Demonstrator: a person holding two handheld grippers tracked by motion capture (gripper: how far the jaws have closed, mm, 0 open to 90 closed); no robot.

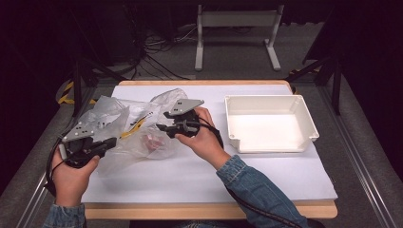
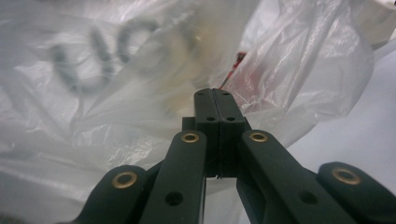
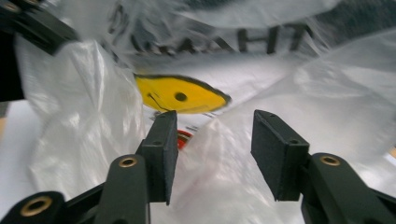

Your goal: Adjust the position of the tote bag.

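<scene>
Item: printed plastic bag (image 1: 126,126), bench's left half. Thin, limp, slippery, light. Your left tool (image 2: 215,95) pinches its film; right tool (image 3: 212,140) gapes. Grip gathered folds.

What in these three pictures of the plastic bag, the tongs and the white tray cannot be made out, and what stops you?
- Reddish item inside the plastic bag: high view, too small and veiled by film.
- Dark lettering on the bag: left gripper view, blurred.
- Whether the shut left tongs pinch film: the jaws hide it.
- Yellow print: right gripper view, folds cut it off behind the open right tongs.
- White tray: near inner wall hidden by its rim.
</scene>
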